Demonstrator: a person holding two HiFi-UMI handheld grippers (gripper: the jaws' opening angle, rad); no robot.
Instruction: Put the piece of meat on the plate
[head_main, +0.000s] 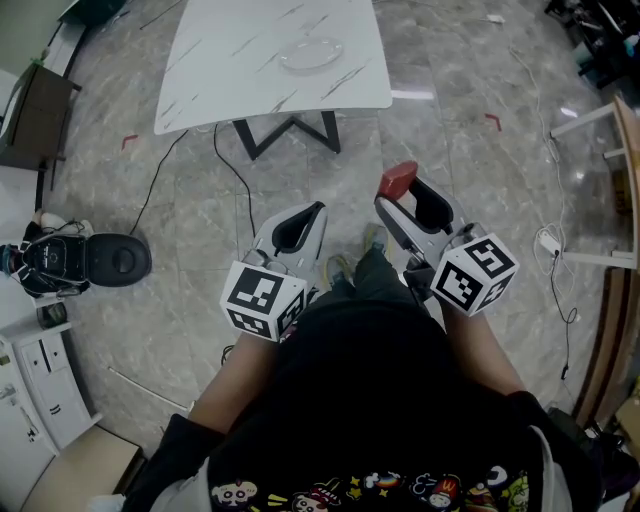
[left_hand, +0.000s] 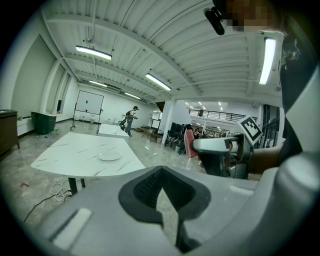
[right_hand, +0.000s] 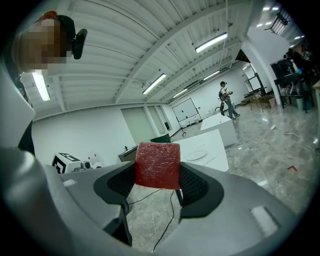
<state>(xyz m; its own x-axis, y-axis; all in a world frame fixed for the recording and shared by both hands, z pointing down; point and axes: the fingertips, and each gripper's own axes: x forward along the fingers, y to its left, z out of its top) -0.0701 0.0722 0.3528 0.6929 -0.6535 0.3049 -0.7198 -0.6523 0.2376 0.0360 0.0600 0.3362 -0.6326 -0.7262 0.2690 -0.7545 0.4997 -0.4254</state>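
You have the meat (right_hand: 157, 165), a red, square-faced block, clamped upright between the jaws of your right gripper (head_main: 404, 196). The plate (head_main: 310, 53) is white and round, lying flat on the table (head_main: 220, 70), well apart from the meat.

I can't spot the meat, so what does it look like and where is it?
In front of the white marble-patterned table, a person holds two grey grippers. The right hand-held gripper pinches a red, square-cut slab of meat between its jaws. It is bright red against grey; the left hand-held gripper holds nothing.
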